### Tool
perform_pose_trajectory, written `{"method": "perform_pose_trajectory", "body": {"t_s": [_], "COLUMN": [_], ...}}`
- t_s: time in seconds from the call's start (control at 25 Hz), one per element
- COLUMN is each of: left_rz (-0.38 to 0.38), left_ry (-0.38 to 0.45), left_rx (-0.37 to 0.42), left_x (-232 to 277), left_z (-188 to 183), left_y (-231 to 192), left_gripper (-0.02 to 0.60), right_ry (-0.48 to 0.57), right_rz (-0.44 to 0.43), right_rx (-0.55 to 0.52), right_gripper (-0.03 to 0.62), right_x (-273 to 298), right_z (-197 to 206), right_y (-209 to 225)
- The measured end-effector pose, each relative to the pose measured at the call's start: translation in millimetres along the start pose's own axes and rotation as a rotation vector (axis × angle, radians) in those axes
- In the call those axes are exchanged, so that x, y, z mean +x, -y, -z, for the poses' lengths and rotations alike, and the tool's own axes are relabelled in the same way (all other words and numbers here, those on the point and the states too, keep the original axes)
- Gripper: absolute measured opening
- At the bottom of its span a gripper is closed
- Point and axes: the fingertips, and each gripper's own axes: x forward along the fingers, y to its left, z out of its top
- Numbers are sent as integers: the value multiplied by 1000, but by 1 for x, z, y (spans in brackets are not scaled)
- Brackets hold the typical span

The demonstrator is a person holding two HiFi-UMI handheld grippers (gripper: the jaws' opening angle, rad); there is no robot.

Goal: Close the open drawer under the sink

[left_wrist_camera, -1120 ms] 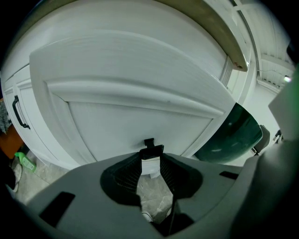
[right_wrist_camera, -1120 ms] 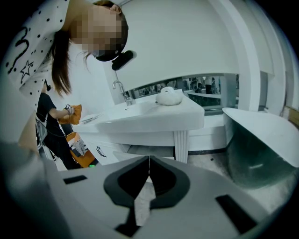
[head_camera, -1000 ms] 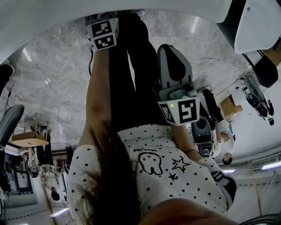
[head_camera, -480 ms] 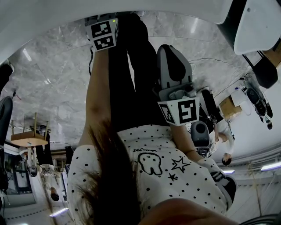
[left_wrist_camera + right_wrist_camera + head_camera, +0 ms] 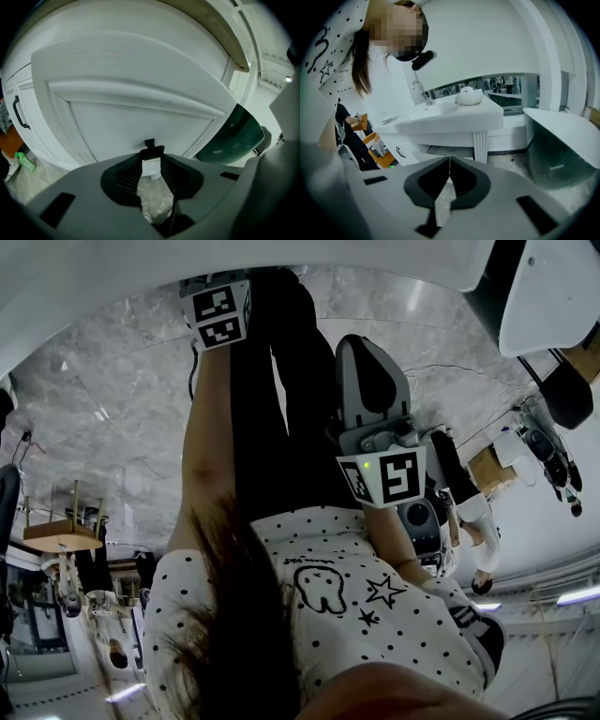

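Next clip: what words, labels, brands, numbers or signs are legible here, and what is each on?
No text reads clearly in any view.
Polka-dot shirt: a short line of script above the tooth drawing, too small to read.
One marker cube and the other marker cube: black-and-white square codes, no letters or numbers.

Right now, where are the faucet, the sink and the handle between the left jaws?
faucet (image 5: 423, 93): right gripper view, its upright stem.
sink (image 5: 454, 124): right gripper view, its front rim.
handle (image 5: 149, 142): left gripper view, its black top end.
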Motion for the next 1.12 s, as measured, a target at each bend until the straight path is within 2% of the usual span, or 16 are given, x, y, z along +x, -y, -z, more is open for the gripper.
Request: {"method": "perform_pose_trajectory", "body": {"t_s": [1.12], "left_rz": [-1], "left_ry": [14], "left_rx": [2], "left_x": [11], "left_z": [-17], "left_y": [-6], "left_gripper": [118], "right_ry": [0], "right_rz": [6], "right_rx": [5], "right_gripper": [15], "right_x": [3], "right_z": [-2], "right_y": [3]}}
